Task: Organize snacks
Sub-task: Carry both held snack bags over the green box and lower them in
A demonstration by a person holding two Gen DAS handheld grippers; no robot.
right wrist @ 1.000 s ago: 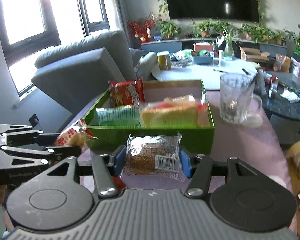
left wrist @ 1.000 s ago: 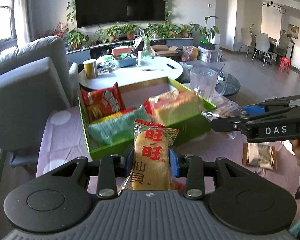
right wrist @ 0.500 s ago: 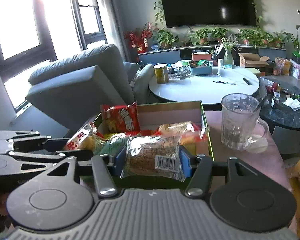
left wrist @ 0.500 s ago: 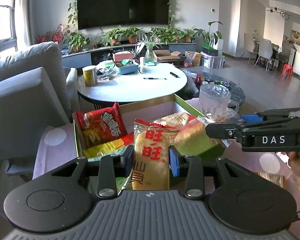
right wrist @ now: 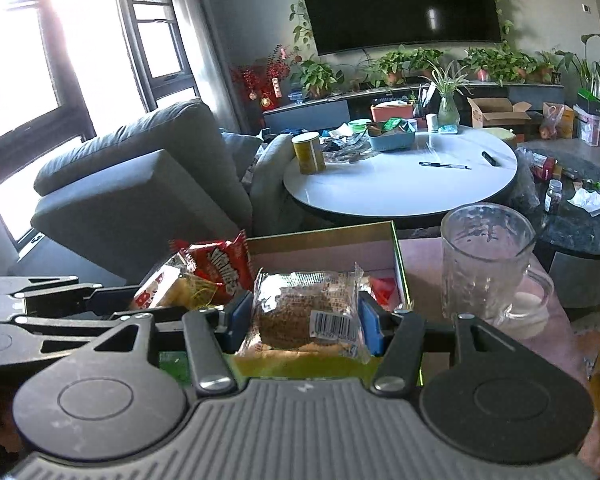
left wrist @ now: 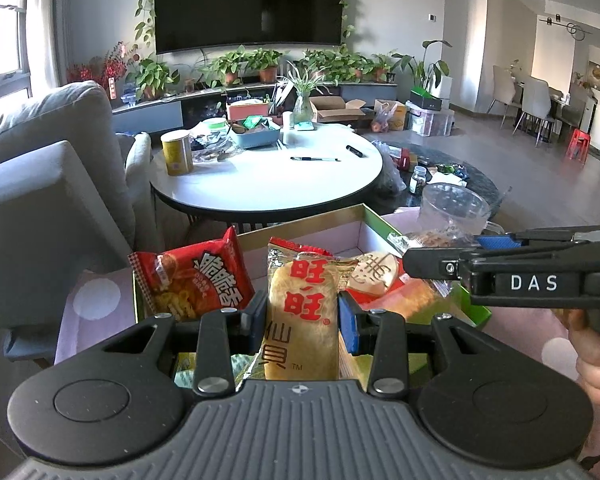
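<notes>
The rice cracker packet (left wrist: 300,312) stood upright between the jaws of the left gripper (left wrist: 302,316), which were closed on its sides, and it hung over the near part of the green box (left wrist: 474,312). The clear-wrapped brown cake (right wrist: 306,310) lay crosswise in the right gripper (right wrist: 304,316), whose jaws pinched it at both ends, also above the box's near wall. Judging by this, 2 snacks were on their way in and neither had been let go. Inside the box, a red noodle-snack bag (left wrist: 196,284) leaned at the left side, a round-printed packet (left wrist: 374,274) and an orange-red packet (left wrist: 410,300) lay toward the right, and the far part of the pink floor looked bare, so room remained. That made at least 3 packets already stowed, though the grippers hid much of the interior and the exact count could not be told. The box sat on a pink worktop (right wrist: 424,256) with pale dots. A glass mug (right wrist: 486,258) stood on the worktop just right of the box, near enough that the right gripper would need care when lowering its load. Whether more loose snacks waited on the worktop could not be seen from either view. What seemed left was to lower both packets, open the jaws, and collect anything else.
</notes>
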